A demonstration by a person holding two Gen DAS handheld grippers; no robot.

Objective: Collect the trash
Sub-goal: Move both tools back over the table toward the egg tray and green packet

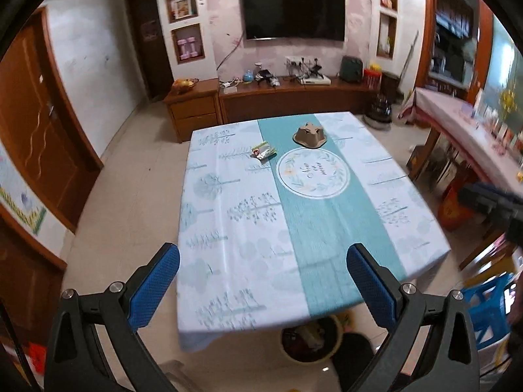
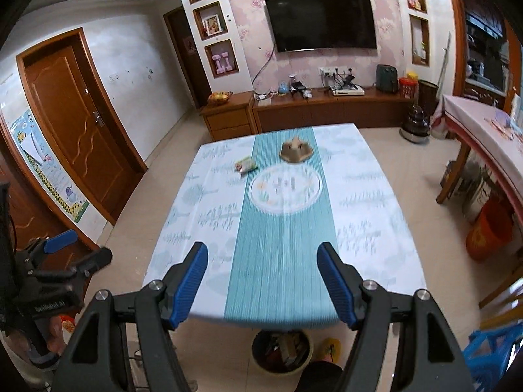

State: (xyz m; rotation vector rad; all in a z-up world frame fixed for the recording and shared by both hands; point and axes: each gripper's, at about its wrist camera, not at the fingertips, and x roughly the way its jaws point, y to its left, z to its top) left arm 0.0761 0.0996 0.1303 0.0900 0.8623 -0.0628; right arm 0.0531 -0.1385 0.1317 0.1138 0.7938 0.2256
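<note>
I am looking down at a square worktop (image 1: 228, 228) covered with a pale cloth printed with trees, with a teal stripe running down its middle and a round floral emblem on the stripe.

My left claw (image 1: 263, 285) hangs above the near edge of the worktop with its blue-padded fingers (image 1: 157, 284) spread wide and nothing between them. My right claw (image 2: 263, 285) is likewise above the near edge, its blue pads standing well apart and empty. In the right wrist view the left claw also shows at the far left, off the side of the worktop.

Two pieces of trash lie on the far half of the worktop, well away from both claws. A brown moulded cardboard piece (image 1: 309, 135), shaped like part of an egg carton, sits on the teal stripe just beyond the round emblem. A small crumpled green and white wrapper (image 1: 263, 153) lies to its left, at the edge of the stripe, apart from the cardboard.

A round bin (image 2: 282, 349) with rubbish in it stands on the floor just under the near edge of the worktop.

Beyond the worktop are a low wooden cabinet (image 2: 327, 107) and a wall-mounted television (image 2: 323, 23).
</note>
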